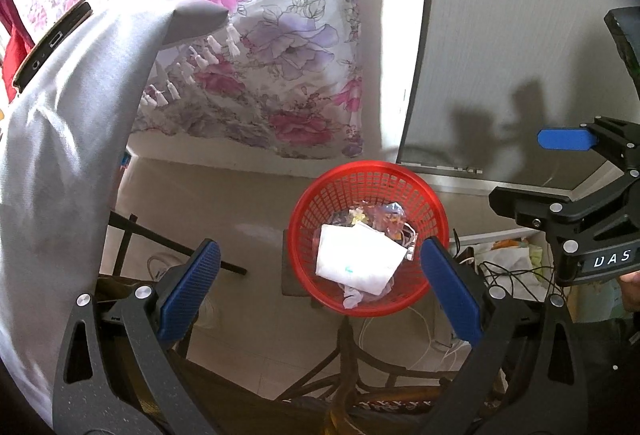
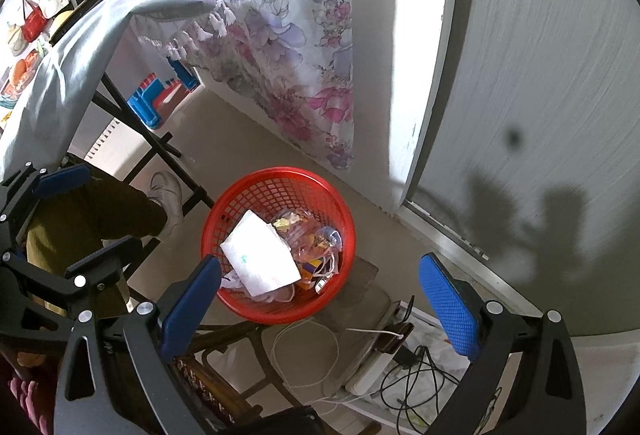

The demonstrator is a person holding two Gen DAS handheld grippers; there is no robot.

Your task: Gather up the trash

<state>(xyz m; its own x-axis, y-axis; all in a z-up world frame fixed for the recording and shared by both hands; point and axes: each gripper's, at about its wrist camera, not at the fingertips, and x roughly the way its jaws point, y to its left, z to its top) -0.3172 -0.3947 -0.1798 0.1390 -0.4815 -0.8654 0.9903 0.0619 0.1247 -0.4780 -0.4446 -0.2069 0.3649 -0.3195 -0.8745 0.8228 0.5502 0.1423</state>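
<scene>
- Below both grippers, on the floor near the wall, stands a red basket [image 1: 366, 243] with a mesh wall, and the trash lies inside it.
- On top of the heap rests a white paper wrapper [image 1: 356, 259], flat and creased, with crinkled clear plastic bags [image 1: 380, 215] behind it and a small pale scrap [image 1: 352, 299] at the near edge.
- Left gripper [image 1: 320, 287] hangs above the basket with its jaws spread wide and nothing between the blue pads [image 1: 188, 287].
- Right gripper [image 2: 320, 299] is likewise released and empty, its pads framing the basket from the other side; it also shows at the right edge of the left view.
- I judge the wrapper to be very light and soft: it will crumple under the pads rather than resist, so a pinch on a free corner or folded edge should hold better than a grab at its flat middle.
- Film bags look slippery and limp; a bunched fold would give more grip than a single layer.
- If the basket itself must be carried, its rim looks like stiff thin plastic, light with this load, and the rim is the natural place to clamp; the mesh wall may flex.
- Close by the basket lie cables and a power strip [image 2: 376, 371], which a low reach might snag.
- Beside it, a grey cloth [image 1: 60, 139] drapes over a table, and a floral curtain [image 1: 256, 35] hangs behind.
</scene>
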